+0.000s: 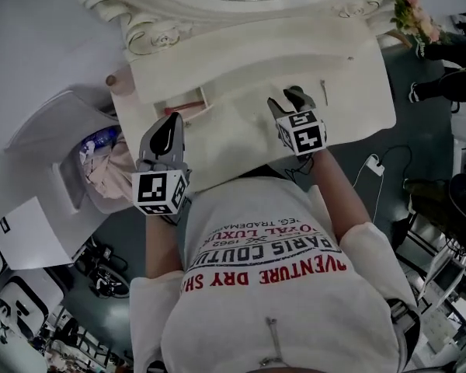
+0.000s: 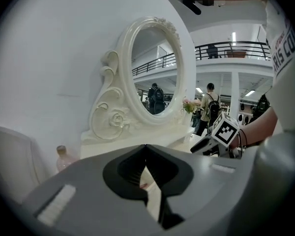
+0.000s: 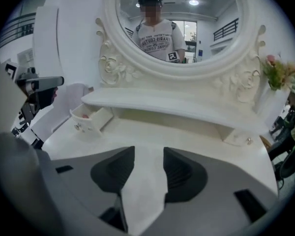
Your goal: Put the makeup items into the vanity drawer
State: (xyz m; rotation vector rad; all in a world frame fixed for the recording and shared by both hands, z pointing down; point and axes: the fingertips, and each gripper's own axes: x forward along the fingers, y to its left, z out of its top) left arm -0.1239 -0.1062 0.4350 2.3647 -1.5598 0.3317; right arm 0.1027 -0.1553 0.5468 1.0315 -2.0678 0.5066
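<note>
The left gripper's [image 2: 146,149] jaws are together, tips touching, with nothing caught between them. The right gripper's [image 3: 149,154] jaws stand apart and hold nothing; only the bare white desk [image 3: 187,132] shows through the gap.

In the head view the left gripper [image 1: 169,123] sits at the desk's front left, just in front of the small open drawer [image 1: 188,103], and the right gripper [image 1: 289,98] is over the middle of the desk [image 1: 349,92], well apart from that drawer. The drawer [image 3: 91,118] is pulled out from under the left end of the raised shelf [image 3: 177,104], and a slim red item [image 1: 182,106] lies inside it.

Behind the shelf rises the ornate oval mirror [image 3: 174,23]. Flowers [image 3: 280,75] stand at the desk's right end, and a pink bottle [image 2: 63,156] stands by the left end.
</note>
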